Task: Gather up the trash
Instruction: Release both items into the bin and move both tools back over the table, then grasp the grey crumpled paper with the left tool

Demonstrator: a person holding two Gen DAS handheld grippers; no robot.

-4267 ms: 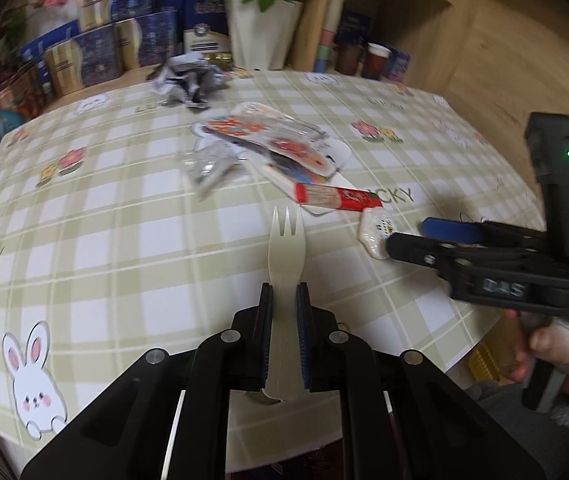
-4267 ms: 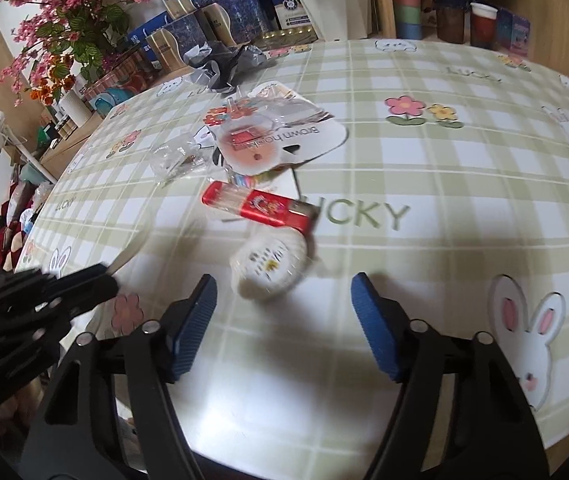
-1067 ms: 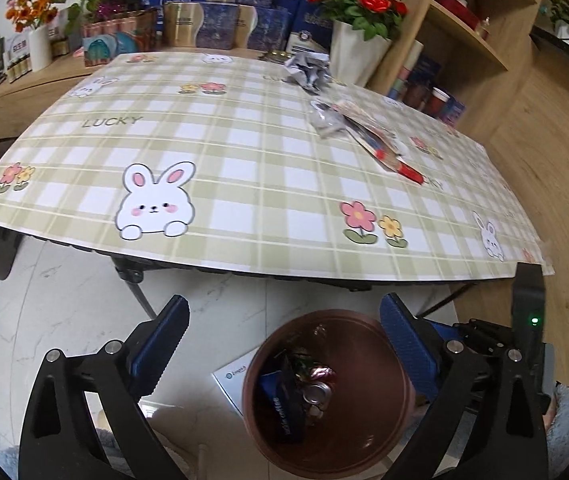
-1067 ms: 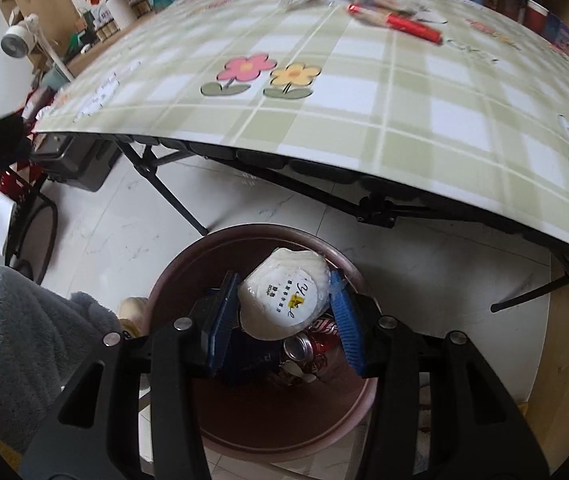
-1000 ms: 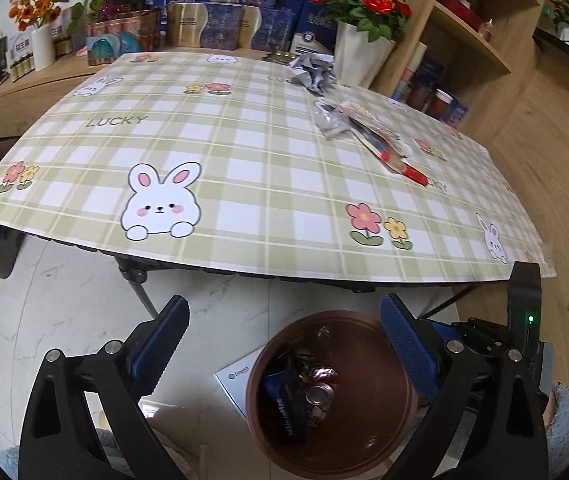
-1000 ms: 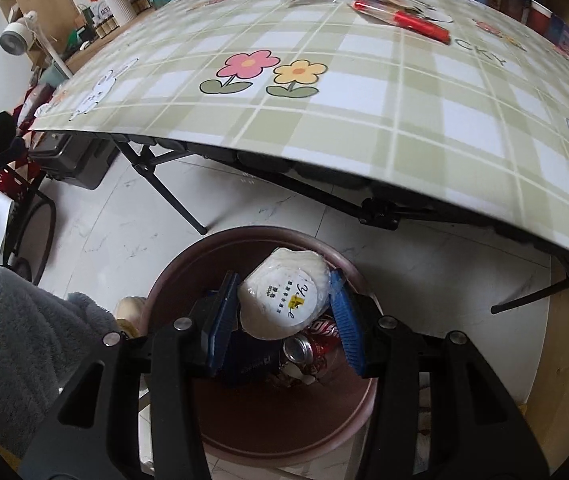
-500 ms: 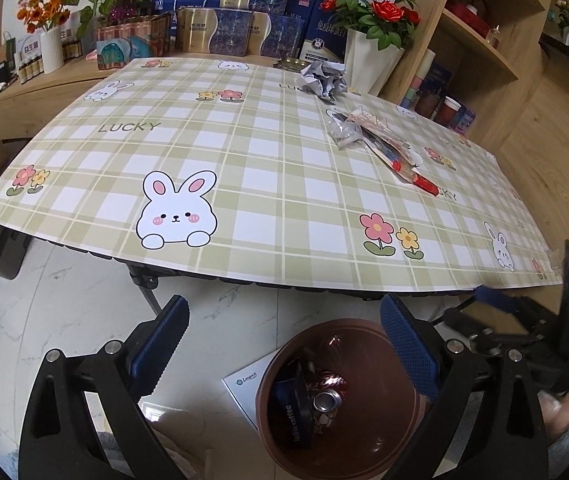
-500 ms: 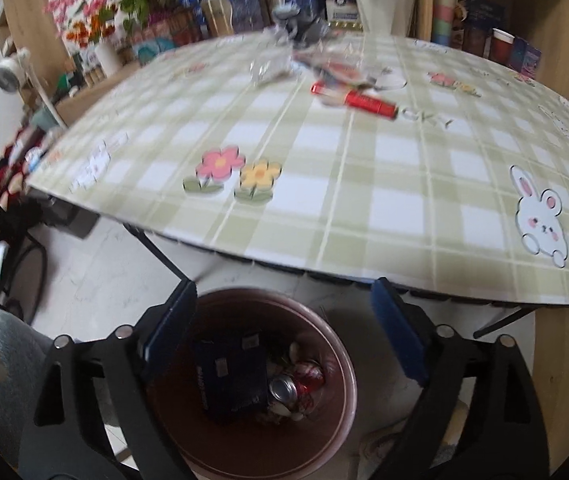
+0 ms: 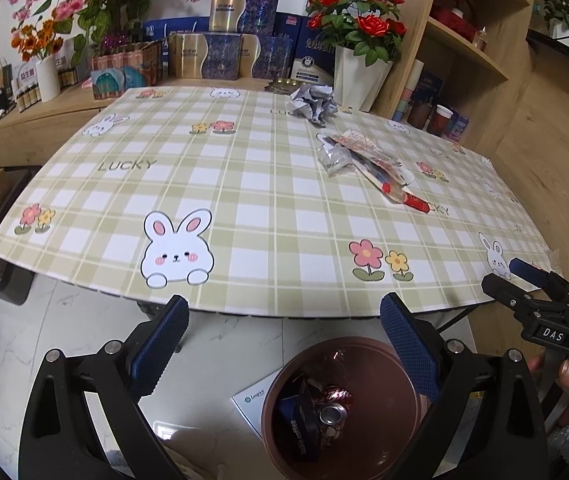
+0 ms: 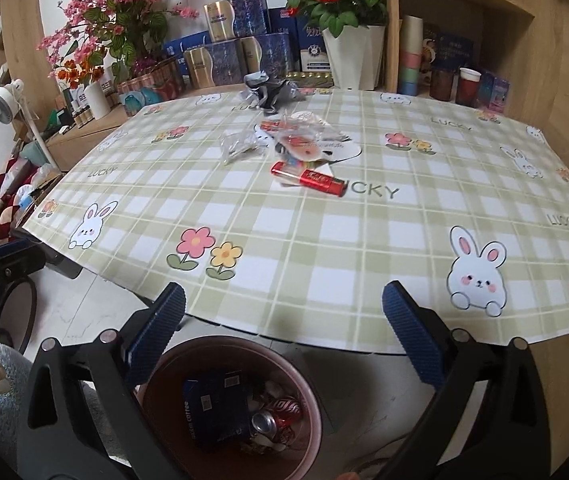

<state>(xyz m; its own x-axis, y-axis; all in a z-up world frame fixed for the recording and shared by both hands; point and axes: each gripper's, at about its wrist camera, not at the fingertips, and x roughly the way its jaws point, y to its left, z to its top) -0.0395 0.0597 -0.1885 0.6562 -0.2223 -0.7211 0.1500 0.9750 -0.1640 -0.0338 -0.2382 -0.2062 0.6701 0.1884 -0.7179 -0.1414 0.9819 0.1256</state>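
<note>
Right wrist view: your right gripper (image 10: 283,312) jaws just opened wide, nothing between, above brown bin (image 10: 152,408). Left gripper (image 9: 282,330) wide open, empty. Red wrapper (image 10: 308,178) on table (image 10: 364,240).

Bench (image 9: 244,184) covered by a green-and-white checked cloth printed with rabbits, flowers and "LUCKY". Far edge: white pot of red roses (image 9: 358,40) at right; stacked blue-and-gold gift boxes (image 9: 220,56) behind centre; pink blossom arrangement (image 10: 116,4) at far left, white ribbed vase (image 9: 48,78) beside it. Wooden shelving (image 9: 468,52) at far right, cups (image 10: 469,86) on its lower level. Small white fan (image 10: 4,100) at left. Pale marble-look floor (image 9: 220,360) under the near bench edge; white card (image 9: 256,396) lying on it.
</note>
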